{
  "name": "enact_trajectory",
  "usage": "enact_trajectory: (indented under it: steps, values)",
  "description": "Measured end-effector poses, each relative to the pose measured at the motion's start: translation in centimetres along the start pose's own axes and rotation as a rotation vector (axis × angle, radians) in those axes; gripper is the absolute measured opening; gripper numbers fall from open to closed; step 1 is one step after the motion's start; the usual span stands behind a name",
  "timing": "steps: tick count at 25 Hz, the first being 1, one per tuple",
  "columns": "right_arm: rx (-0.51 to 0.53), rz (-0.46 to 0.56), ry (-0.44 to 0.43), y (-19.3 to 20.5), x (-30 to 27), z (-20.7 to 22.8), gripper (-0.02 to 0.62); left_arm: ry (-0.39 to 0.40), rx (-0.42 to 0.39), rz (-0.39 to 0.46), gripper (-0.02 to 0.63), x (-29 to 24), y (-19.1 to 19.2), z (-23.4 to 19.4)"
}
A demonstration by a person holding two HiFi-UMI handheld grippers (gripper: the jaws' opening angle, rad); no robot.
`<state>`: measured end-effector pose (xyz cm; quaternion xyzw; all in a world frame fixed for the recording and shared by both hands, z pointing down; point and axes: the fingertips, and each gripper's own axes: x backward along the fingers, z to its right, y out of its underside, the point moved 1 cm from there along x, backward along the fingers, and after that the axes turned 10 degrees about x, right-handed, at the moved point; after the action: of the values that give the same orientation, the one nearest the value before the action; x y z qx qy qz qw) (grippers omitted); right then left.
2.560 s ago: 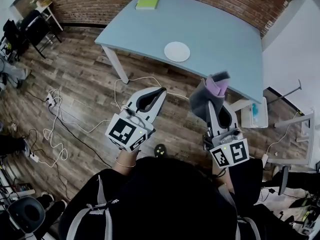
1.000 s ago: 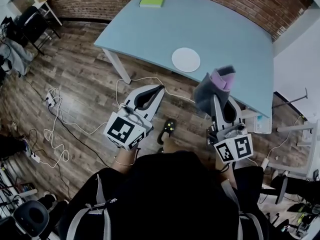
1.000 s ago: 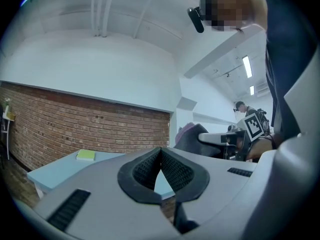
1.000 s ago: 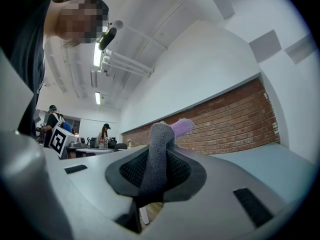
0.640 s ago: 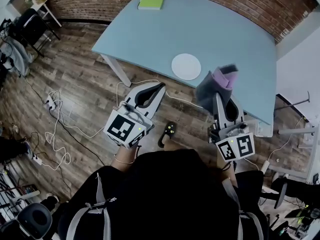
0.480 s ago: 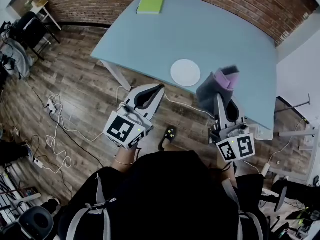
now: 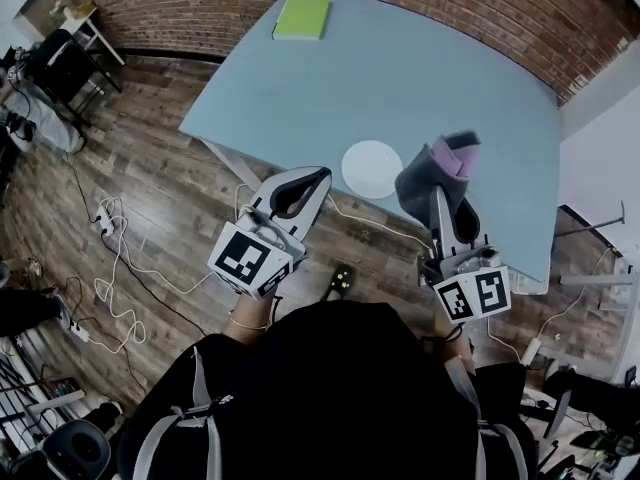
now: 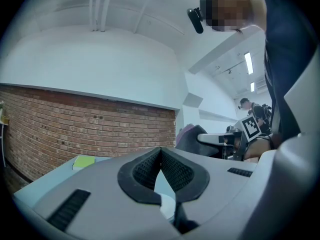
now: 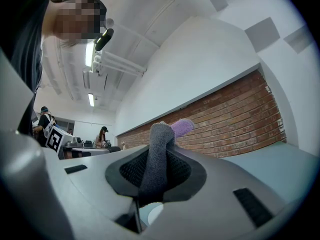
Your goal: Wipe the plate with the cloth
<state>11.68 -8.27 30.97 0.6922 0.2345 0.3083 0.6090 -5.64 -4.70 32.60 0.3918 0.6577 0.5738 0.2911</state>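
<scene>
Cloth [image 7: 434, 175], grey with a purple fold, is clamped between the jaws of the right gripper [image 9: 156, 169] and stands upright out of them. Jaws of the left gripper [image 8: 161, 154] are pressed together with nothing between them. Plate [image 7: 371, 168], white and round, is located flat on the blue table [image 7: 420, 58] near its front edge, between the two gripper tips in the head view and touched by neither. A green pad [image 7: 301, 17] is located at the table's far side, well apart from the plate.

White plate [image 7: 372, 169] lies flat; cloth [image 7: 437, 178] (grey, purple) stands bunched upright.
</scene>
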Motion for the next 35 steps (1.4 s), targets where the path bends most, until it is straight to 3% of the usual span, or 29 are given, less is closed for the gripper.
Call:
enact_trajectory:
  steps: [21,35]
  values:
    - [0.011,-0.017,0.042,1.5,-5.4,4.0,0.066,0.059,0.014,-0.016,0.008,-6.5,0.3,-4.7]
    - [0.023,-0.045,0.175,1.4,-7.8,4.2,0.066,0.203,0.032,-0.063,0.008,-9.5,-0.3,-8.1]
